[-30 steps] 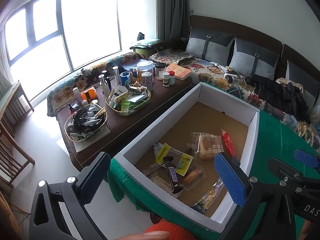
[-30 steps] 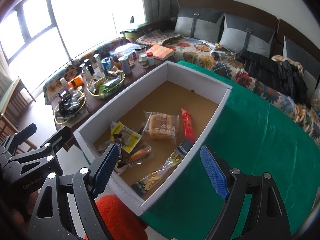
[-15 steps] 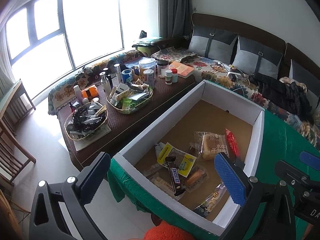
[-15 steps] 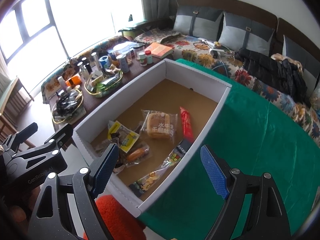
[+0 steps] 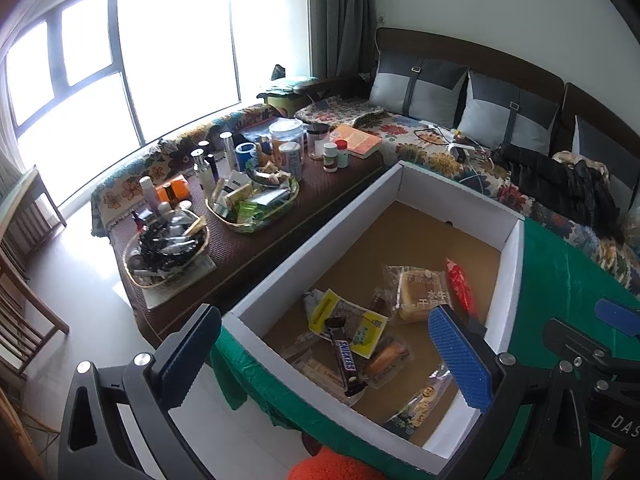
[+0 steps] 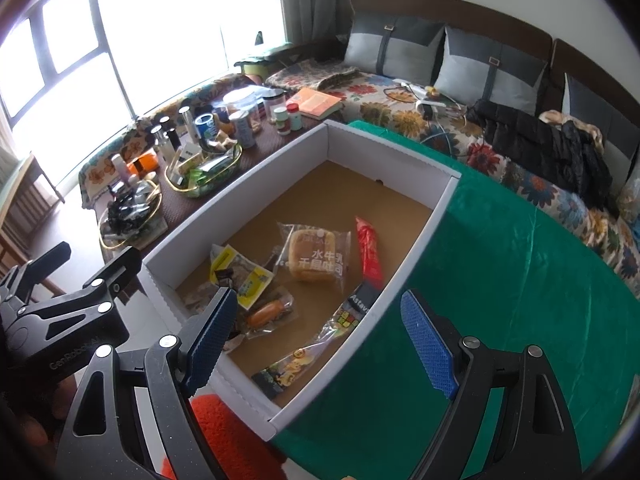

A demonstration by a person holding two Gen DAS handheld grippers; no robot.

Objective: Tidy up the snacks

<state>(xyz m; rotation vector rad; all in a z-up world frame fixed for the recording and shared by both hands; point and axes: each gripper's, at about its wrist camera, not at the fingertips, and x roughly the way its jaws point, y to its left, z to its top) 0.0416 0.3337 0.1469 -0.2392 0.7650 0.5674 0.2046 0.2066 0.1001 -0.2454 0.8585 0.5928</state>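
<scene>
A white cardboard box (image 5: 320, 256) (image 6: 240, 196) with a brown floor sits on a green cloth. Inside lie a bread packet (image 5: 420, 288) (image 6: 316, 260), a red stick packet (image 5: 460, 284) (image 6: 370, 252), a Snickers bar (image 5: 346, 356), a yellow packet (image 5: 348, 320) (image 6: 244, 276), an orange sausage packet (image 6: 268, 310) and a cartoon-printed packet (image 6: 288, 372). My left gripper (image 5: 326, 360) hovers open over the box's near left corner, holding nothing. My right gripper (image 6: 318, 344) hangs open and empty above the box's near right wall.
The green cloth (image 6: 500, 280) spreads to the right of the box. A low brown table (image 5: 248, 240) with baskets, bottles and jars stands left of it. A flowered sofa (image 5: 440, 148) runs behind. An orange fuzzy thing (image 6: 224, 432) lies below the box's near edge.
Both grippers stay open and in about the same place. The snacks in the box have not moved.
</scene>
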